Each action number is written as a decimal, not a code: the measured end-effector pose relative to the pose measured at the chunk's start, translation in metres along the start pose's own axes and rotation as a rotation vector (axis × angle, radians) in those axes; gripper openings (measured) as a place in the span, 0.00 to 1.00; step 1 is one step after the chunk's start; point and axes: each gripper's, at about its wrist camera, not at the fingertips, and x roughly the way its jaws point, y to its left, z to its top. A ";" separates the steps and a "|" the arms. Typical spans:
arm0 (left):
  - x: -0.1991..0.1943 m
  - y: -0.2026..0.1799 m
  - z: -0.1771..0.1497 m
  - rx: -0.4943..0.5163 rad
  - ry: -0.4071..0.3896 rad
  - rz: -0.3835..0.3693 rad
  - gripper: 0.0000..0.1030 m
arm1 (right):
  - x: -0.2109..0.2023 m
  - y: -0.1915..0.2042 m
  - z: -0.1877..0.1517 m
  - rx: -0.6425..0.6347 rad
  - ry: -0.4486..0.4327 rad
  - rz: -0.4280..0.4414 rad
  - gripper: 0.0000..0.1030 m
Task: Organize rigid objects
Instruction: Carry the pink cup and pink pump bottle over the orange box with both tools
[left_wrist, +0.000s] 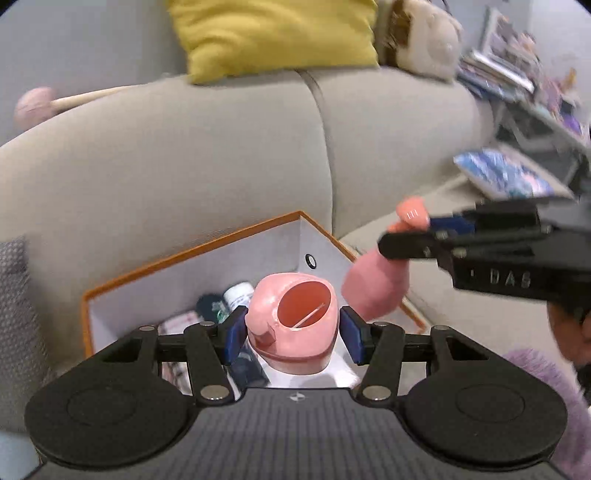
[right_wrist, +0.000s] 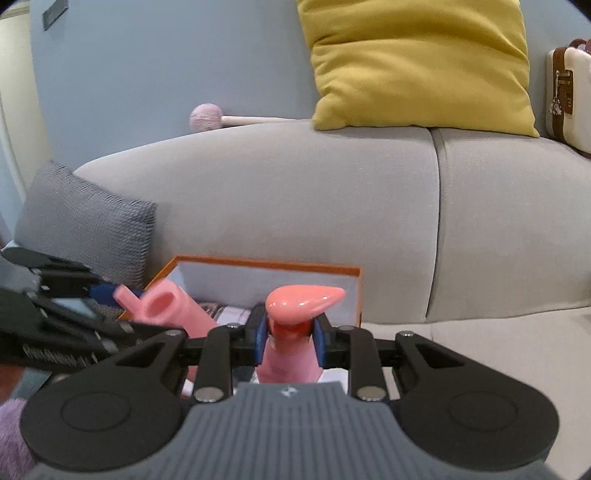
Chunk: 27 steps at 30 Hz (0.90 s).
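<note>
Pink plastic fills both views: the left gripper (left_wrist: 291, 334) has a squat pink cup (left_wrist: 295, 321) between its blue pads (left_wrist: 235, 334), mouth tipped toward the camera, and the right gripper (right_wrist: 290, 341) is clamped on the neck of a pink spray bottle (right_wrist: 291, 354) just under its pointed head. The left jaws stand fairly wide, and a thin gap shows on the right side of the cup, so whether they actually press it or only bracket it I cannot tell. The right jaws are drawn in close, pads touching the bottle's neck on both sides, which lets the body hang below where it can be lowered upright. Both things are held over the orange-rimmed box (left_wrist: 192, 254) sitting on the grey sofa (right_wrist: 295, 206), the cup above its middle and the bottle above the near right edge. Inside the box lie a white-capped tube (left_wrist: 239, 293) and some dark items, so the free room looks to be toward the front; my guess is that both pink pieces are being brought there to be stored together.
</note>
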 end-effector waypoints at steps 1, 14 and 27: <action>0.013 -0.001 0.005 0.033 0.013 -0.002 0.59 | 0.008 -0.004 0.003 0.008 0.004 -0.005 0.25; 0.113 -0.006 0.032 0.422 0.108 -0.096 0.59 | 0.065 -0.025 0.006 -0.025 0.069 0.002 0.25; 0.153 -0.003 0.022 0.618 0.078 -0.142 0.60 | 0.085 -0.025 0.000 -0.077 0.141 0.002 0.25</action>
